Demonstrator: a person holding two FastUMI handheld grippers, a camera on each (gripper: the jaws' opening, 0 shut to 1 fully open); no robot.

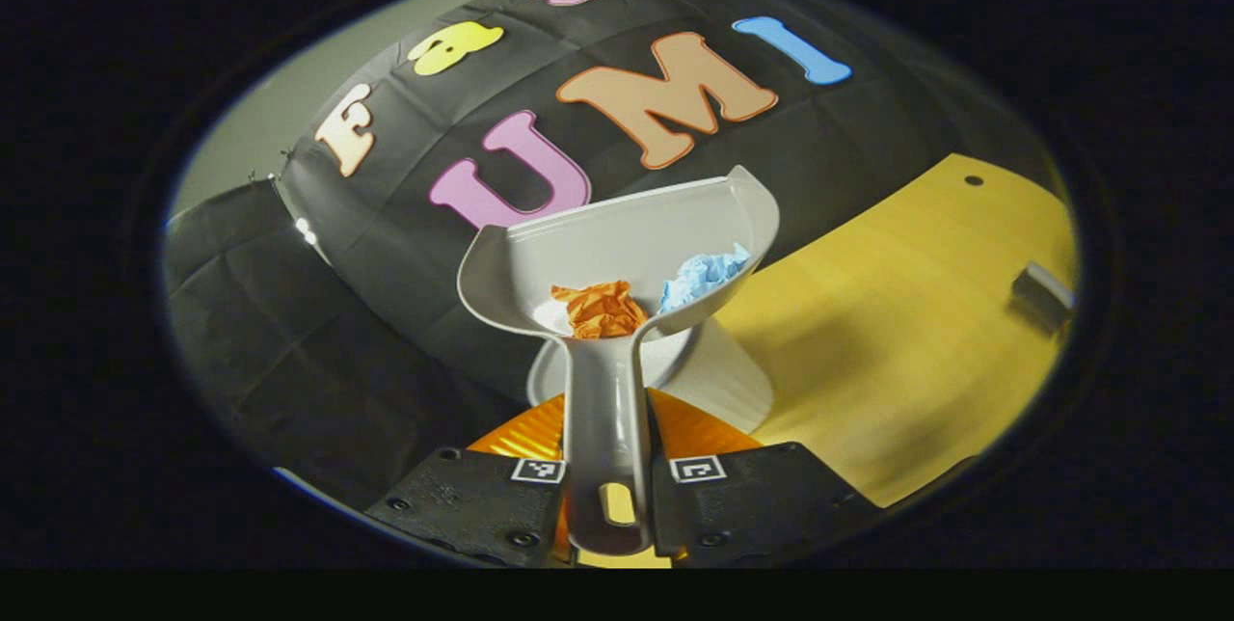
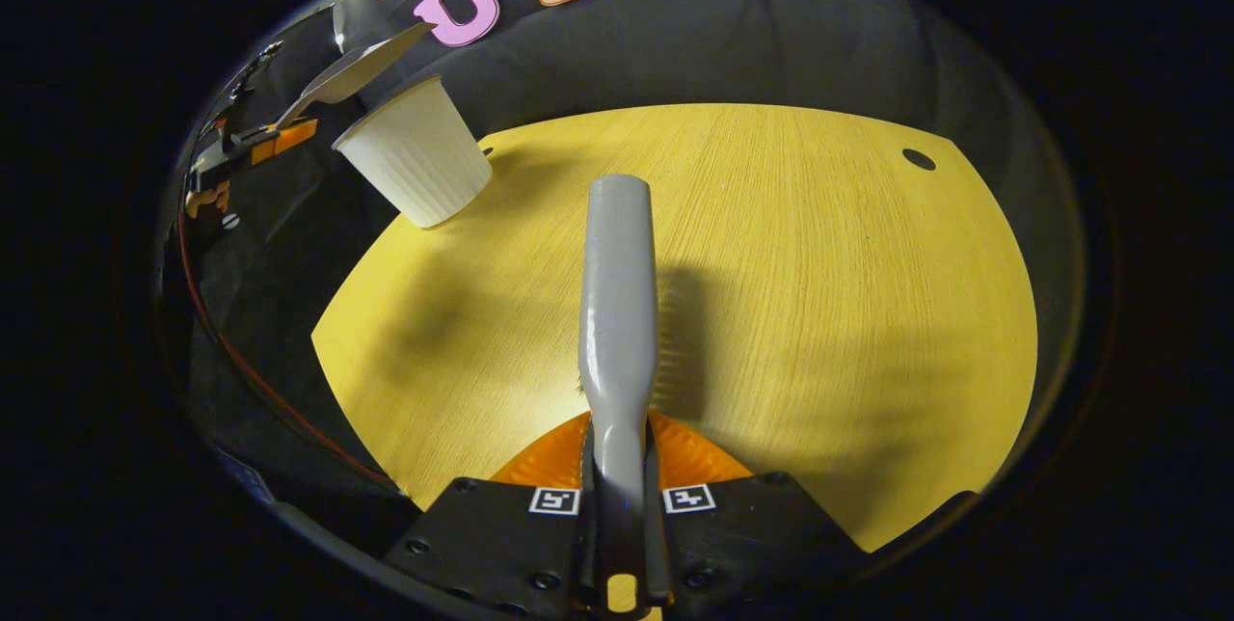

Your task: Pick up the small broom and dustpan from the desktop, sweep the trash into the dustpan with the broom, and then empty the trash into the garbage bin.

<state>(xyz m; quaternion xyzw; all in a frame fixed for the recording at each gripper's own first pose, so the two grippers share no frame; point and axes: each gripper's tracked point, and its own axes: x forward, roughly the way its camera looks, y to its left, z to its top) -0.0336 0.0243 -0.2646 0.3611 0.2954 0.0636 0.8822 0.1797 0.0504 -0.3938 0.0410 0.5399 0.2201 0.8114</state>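
Note:
In the left gripper view my left gripper (image 1: 607, 486) is shut on the handle of a grey dustpan (image 1: 617, 245), held up in the air. An orange paper ball (image 1: 598, 309) and a blue paper ball (image 1: 702, 276) lie in the pan. Just under it stands the white garbage bin (image 1: 718, 370). In the right gripper view my right gripper (image 2: 619, 505) is shut on the grey broom (image 2: 618, 303), which points forward over the yellow desktop (image 2: 819, 293). The white bin (image 2: 416, 164) shows at the far left there, with the dustpan (image 2: 352, 71) and left gripper (image 2: 275, 137) above it.
The yellow desktop (image 1: 906, 332) stretches to the right of the bin, with a small dark object (image 1: 1041, 293) near its far right edge and a round hole (image 2: 918, 159) at the back. Black cloth walls close the booth behind and to the left.

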